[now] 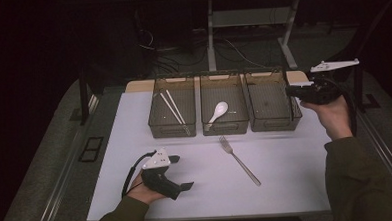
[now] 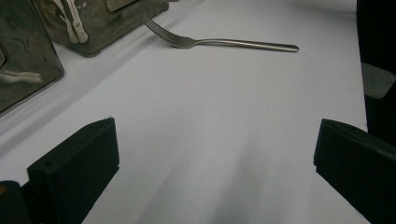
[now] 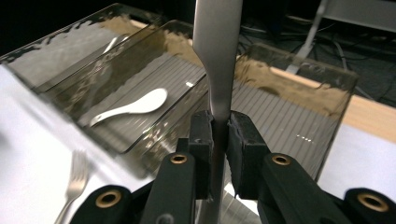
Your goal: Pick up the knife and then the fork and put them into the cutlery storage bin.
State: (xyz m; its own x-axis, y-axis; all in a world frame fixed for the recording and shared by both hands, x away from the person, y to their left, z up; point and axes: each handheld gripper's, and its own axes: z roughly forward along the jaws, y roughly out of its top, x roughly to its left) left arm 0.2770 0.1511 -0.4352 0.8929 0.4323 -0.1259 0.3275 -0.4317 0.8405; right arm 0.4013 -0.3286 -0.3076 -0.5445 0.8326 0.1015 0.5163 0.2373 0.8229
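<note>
Right gripper (image 3: 219,140), at the bottom centre of the right gripper view, has its 2 black jaws clamped on a flat, silver metal utensil handle (image 3: 217,56) that rises upright to the top edge of the frame; which utensil it is cannot be told. In the high view this gripper (image 1: 296,92) sits at the right, raised beside the rightmost of 3 smoky translucent plastic bins (image 1: 272,107), which looks empty.

Left gripper (image 1: 179,174), lower left in the high view, rests low on the white table (image 1: 287,186) with its jaws wide apart and holding nothing.

Near the centre lies a silver metal fork (image 1: 239,160), loose on the table in front of the bins. Farther back, the middle bin (image 1: 224,111) holds a white ceramic spoon (image 1: 216,112), and the left bin (image 1: 172,111) holds 2 pale chopsticks (image 1: 173,107).

Judgement: cutlery is being sorted by type, and the held piece is being carried to the right bin. The next move calls for lowering it inside the walls and opening the jaws.
</note>
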